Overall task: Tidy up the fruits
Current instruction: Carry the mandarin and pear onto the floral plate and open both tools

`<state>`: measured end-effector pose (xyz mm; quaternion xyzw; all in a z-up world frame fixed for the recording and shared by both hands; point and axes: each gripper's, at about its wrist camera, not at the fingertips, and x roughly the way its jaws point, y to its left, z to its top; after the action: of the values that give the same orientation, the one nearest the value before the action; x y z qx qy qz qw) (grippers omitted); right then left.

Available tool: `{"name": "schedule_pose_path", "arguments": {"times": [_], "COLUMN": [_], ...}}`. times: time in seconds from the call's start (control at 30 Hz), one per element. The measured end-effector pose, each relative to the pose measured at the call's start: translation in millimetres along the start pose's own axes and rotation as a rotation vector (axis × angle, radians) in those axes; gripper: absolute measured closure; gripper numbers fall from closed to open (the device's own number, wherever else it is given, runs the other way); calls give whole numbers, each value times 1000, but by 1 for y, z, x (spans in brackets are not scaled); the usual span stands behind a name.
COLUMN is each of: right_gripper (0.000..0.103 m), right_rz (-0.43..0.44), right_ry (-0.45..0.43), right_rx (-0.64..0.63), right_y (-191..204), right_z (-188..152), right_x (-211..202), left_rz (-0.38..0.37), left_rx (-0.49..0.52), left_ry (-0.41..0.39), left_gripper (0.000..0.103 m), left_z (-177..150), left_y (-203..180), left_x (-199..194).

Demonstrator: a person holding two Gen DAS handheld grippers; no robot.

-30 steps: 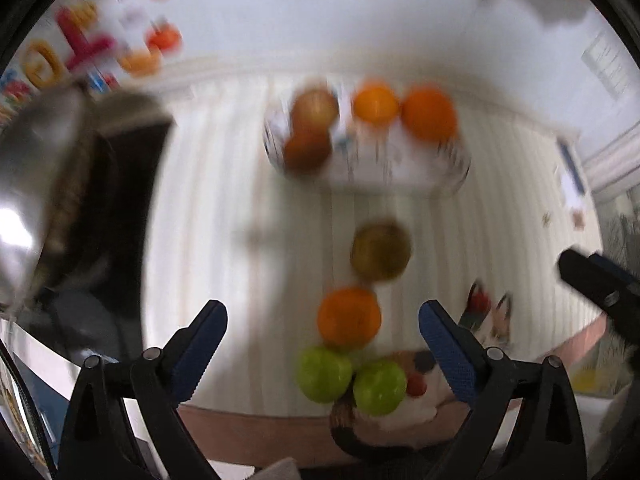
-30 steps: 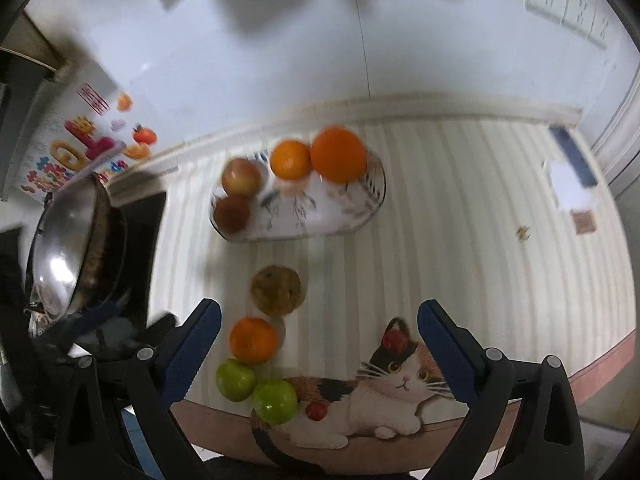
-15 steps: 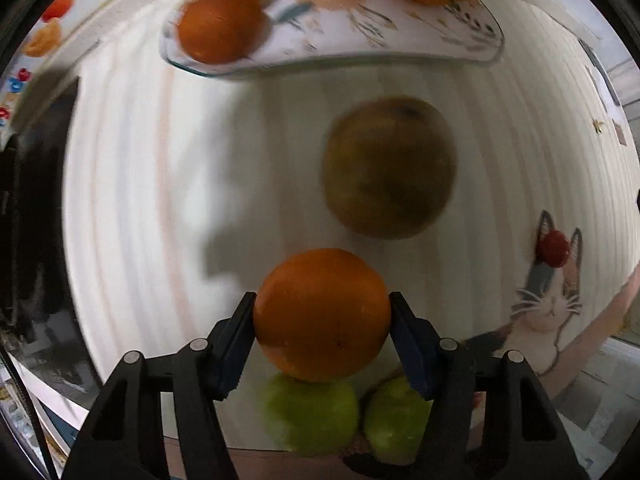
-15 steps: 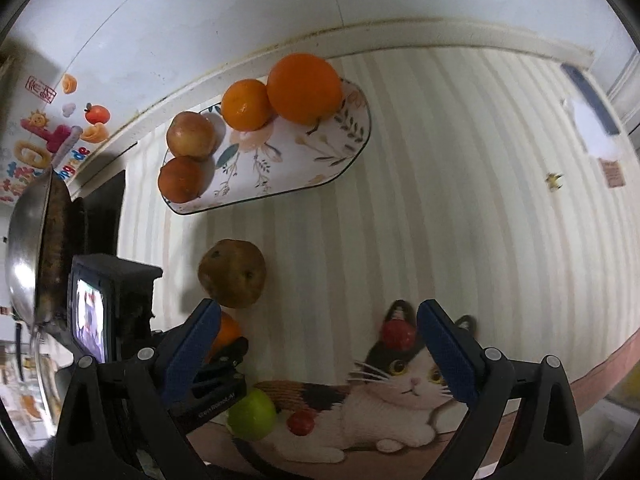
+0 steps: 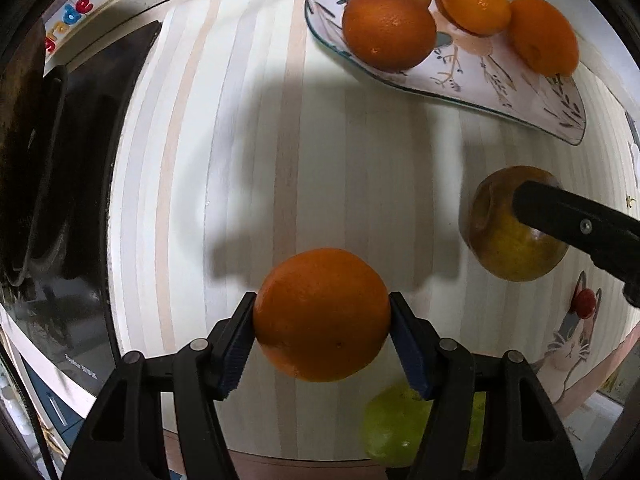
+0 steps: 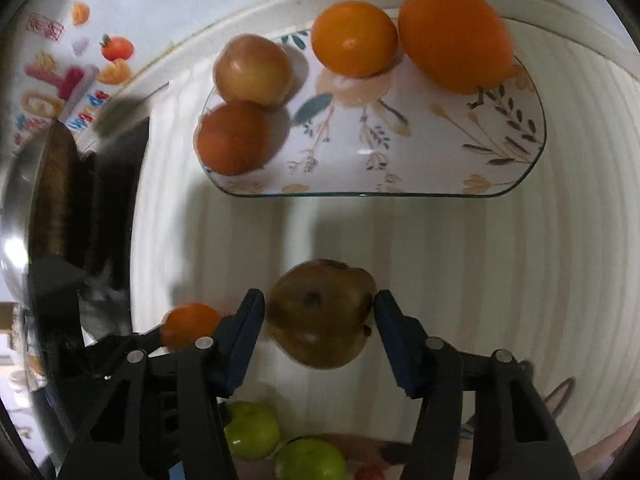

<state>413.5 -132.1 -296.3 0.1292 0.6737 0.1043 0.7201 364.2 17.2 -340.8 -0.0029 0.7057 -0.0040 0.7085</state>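
Observation:
My left gripper point(image 5: 322, 316) is shut on an orange point(image 5: 322, 314) and holds it above the striped mat; the orange also shows in the right wrist view point(image 6: 188, 324). My right gripper point(image 6: 320, 314) is shut on a brownish-yellow pear-like fruit point(image 6: 320, 314), which also shows in the left wrist view point(image 5: 508, 236) with one right finger across it. A floral glass plate point(image 6: 420, 152) at the back holds two oranges point(image 6: 354, 42), an apple point(image 6: 252, 70) and a darker orange fruit point(image 6: 232, 138). Two green apples point(image 6: 252, 430) lie near the front edge.
A dark stove with a metal wok point(image 6: 36, 200) stands to the left. A cat-print mat point(image 5: 572, 344) covers the front right. Colourful stickers point(image 6: 72, 76) are on the back wall. The striped mat point(image 5: 320, 160) lies between the plate and the grippers.
My left gripper has lifted the orange and shifted left, away from the green apples. My right gripper came down and closed on the brownish fruit.

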Motion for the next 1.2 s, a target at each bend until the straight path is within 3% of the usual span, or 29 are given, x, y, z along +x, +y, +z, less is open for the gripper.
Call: {"name": "schedule_pose_path", "arguments": {"times": [0.13, 0.43, 0.53, 0.63, 0.8, 1.0, 1.2], "right_gripper": [44, 44, 43, 32, 31, 30, 33], "right_rz": [34, -11, 12, 40, 55, -96, -116], "right_ry": [-15, -37, -47, -49, -24, -36, -59], "right_rx": [49, 170, 213, 209, 107, -29, -49], "right_y": [-23, -80, -91, -87, -60, -34, -32], "right_z": [-7, -21, -22, -25, -25, -17, -16], "right_x": [-14, -36, -37, -36, -19, 0, 3], "left_rz": [-26, -44, -40, -31, -20, -20, -33], "left_rx": [3, 38, 47, 46, 33, 7, 1], "left_ry": [-6, 1, 2, 2, 1, -3, -8], "left_gripper": [41, 41, 41, 41, 41, 41, 42], "left_z": [3, 4, 13, 20, 18, 21, 24], "left_y": [-12, -41, -47, -40, -39, -36, -24], "left_x": [-1, 2, 1, 1, 0, -1, -8]}}
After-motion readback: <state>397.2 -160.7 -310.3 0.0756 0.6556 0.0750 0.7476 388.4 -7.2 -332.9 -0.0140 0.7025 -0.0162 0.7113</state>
